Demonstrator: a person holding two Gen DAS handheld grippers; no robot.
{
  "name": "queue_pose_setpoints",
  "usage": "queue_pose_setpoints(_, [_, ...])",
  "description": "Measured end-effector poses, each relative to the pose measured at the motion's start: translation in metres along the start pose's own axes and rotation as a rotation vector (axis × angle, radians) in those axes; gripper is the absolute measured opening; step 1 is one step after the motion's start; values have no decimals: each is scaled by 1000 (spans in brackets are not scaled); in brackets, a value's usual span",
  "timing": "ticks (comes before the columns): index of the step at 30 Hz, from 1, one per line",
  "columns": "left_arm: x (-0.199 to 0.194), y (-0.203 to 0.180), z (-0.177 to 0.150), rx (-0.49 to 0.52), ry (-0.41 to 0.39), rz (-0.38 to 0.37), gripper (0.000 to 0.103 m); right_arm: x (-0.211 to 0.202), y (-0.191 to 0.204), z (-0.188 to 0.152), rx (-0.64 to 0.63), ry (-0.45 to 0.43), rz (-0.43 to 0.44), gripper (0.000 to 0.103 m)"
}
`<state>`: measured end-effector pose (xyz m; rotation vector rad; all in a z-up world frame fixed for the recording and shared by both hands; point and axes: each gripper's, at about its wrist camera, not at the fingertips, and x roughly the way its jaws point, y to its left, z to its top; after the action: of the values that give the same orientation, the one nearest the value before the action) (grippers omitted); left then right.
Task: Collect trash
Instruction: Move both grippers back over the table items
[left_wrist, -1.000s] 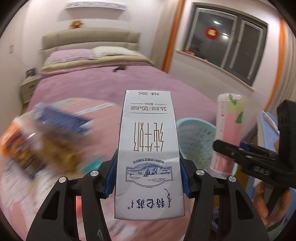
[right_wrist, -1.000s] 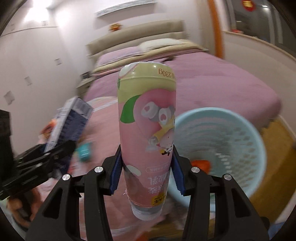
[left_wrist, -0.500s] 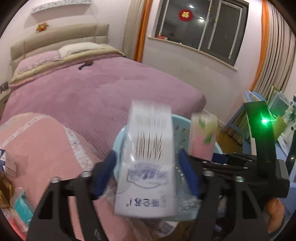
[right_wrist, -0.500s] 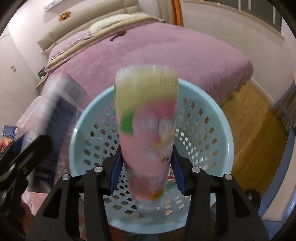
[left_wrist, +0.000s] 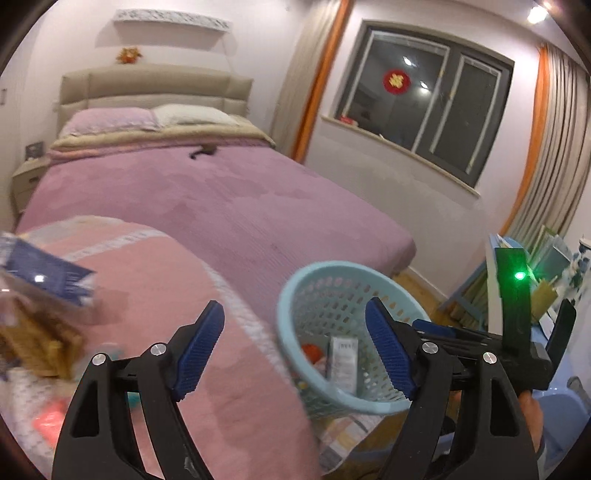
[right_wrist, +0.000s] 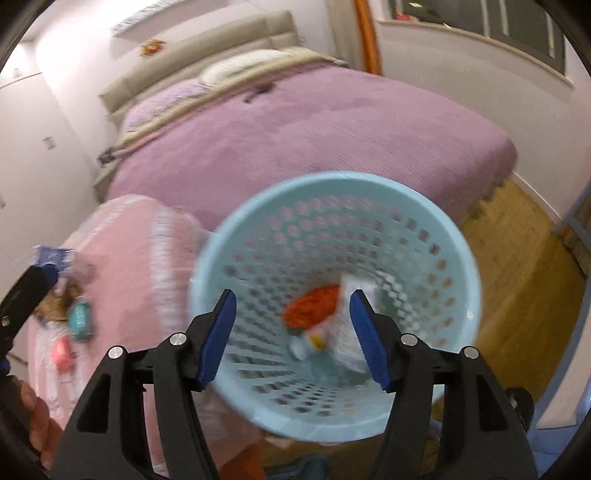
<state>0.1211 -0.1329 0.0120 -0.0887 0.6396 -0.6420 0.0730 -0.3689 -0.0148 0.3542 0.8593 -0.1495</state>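
Note:
A light blue perforated basket (right_wrist: 458, 258) stands on the floor beside the pink-covered surface; it also shows in the left wrist view (left_wrist: 295, 347). Inside lie a white milk carton (left_wrist: 343, 363), an orange item (right_wrist: 314, 304) and the pink bottle (right_wrist: 314, 338), blurred. My left gripper (left_wrist: 295, 350) is open and empty, above the pink cover's edge next to the basket. My right gripper (right_wrist: 291, 332) is open and empty, directly over the basket's mouth. More trash lies on the pink cover: a blue packet (left_wrist: 44, 273), a brown snack bag (left_wrist: 40, 332) and small teal (right_wrist: 79, 319) and red items.
A big bed with a purple cover (left_wrist: 240, 199) fills the background. A window wall and curtains (left_wrist: 546, 155) are on the right. Wooden floor (right_wrist: 517, 258) lies beside the basket. A blue shelf with books (left_wrist: 480, 291) stands at the far right.
Both grippers opened over the basket. The milk carton and the pink bottle dropped out of them and now lie inside the basket.

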Motion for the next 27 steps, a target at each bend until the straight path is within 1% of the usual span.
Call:
queue_pose_setpoints(2, [-18, 7, 0, 1, -27, 29, 77, -10, 21, 0, -25, -33, 46, 60])
queue_pose_setpoints(4, [-41, 21, -1, -3, -63, 80, 77, -18, 46, -3, -66, -70, 111, 60])
queue_pose_setpoints(7, [-70, 43, -3, -21, -99, 148, 77, -23, 83, -8, -129, -107, 162, 60])
queue_pose_setpoints(12, [-115, 86, -7, -56, -139, 287, 77, -17, 129, -17, -186, -103, 245, 60])
queue_pose_setpoints(15, [-137, 117, -11, -83, -152, 354, 77, -9, 153, -19, -208, -95, 288, 60])
queue_pose_setpoints(17, [-143, 134, -9, -82, -145, 392, 77, -3, 165, -24, -228, -101, 300, 60])
queue_pose_setpoints(18, [-143, 146, -8, -66, -131, 422, 77, 2, 172, -27, -241, -109, 300, 60])
queue_pose_setpoints(20, [-142, 162, -6, -26, -96, 455, 77, 10, 184, -37, -274, -124, 282, 60])
queue_pose_setpoints(22, [-137, 184, -4, -12, -52, 492, 77, 23, 197, -45, -296, -121, 263, 60])
queue_pose_setpoints(23, [-133, 194, -2, -11, -27, 500, 76, 29, 202, -48, -296, -106, 268, 60])
queue_pose_setpoints(25, [-129, 211, -3, -19, -6, 499, 75, 38, 209, -52, -296, -81, 279, 60])
queue_pose_setpoints(26, [-127, 215, -2, -19, -1, 497, 75, 39, 213, -52, -314, -83, 255, 60])
queue_pose_setpoints(27, [-124, 220, 0, -28, 5, 480, 72, 37, 215, -52, -330, -103, 243, 60])
